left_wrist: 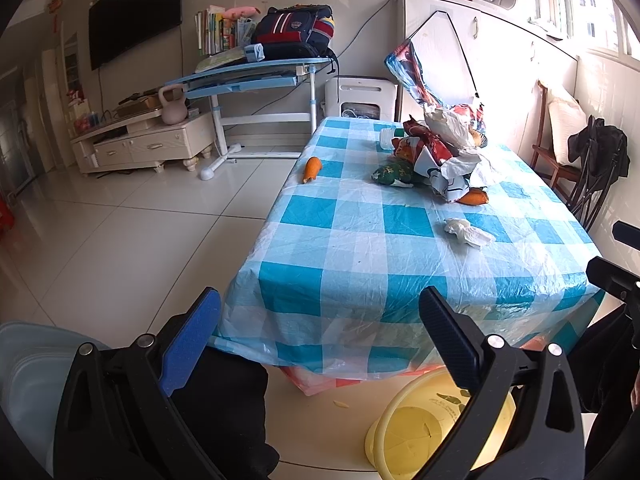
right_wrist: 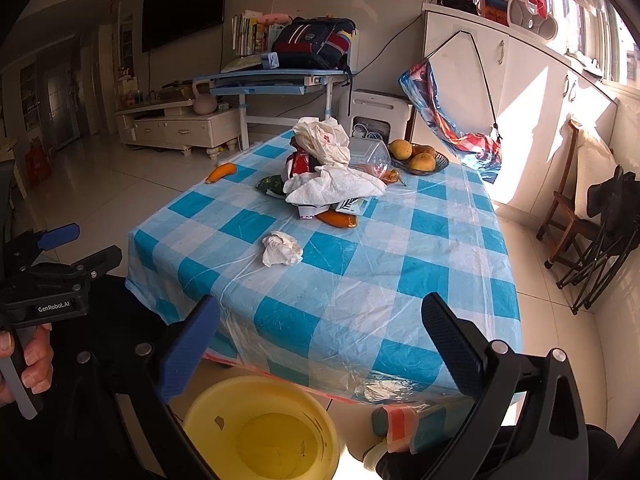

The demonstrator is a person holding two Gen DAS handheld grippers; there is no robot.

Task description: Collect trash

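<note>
A crumpled white tissue (left_wrist: 469, 232) (right_wrist: 281, 249) lies alone on the blue-checked table (left_wrist: 352, 248) (right_wrist: 360, 264). Behind it sits a pile of wrappers, white paper and plastic (left_wrist: 440, 152) (right_wrist: 328, 168), with an orange peel piece (left_wrist: 474, 198) (right_wrist: 338, 218) at its foot and another orange piece (left_wrist: 312, 169) (right_wrist: 221, 172) near the table's left edge. A yellow bin (left_wrist: 432, 428) (right_wrist: 260, 428) stands on the floor below the near table edge. My left gripper (left_wrist: 320, 336) (right_wrist: 80, 242) and right gripper (right_wrist: 320, 340) both hang open and empty in front of the table, above the bin.
A bowl of yellow fruit (right_wrist: 418, 158) and a clear plastic container (right_wrist: 368, 156) sit at the table's far end. A wooden chair (right_wrist: 568, 204) and a folded black chair (right_wrist: 600, 248) stand to the right. A blue desk (left_wrist: 248, 76) and TV cabinet (left_wrist: 148, 144) line the far wall.
</note>
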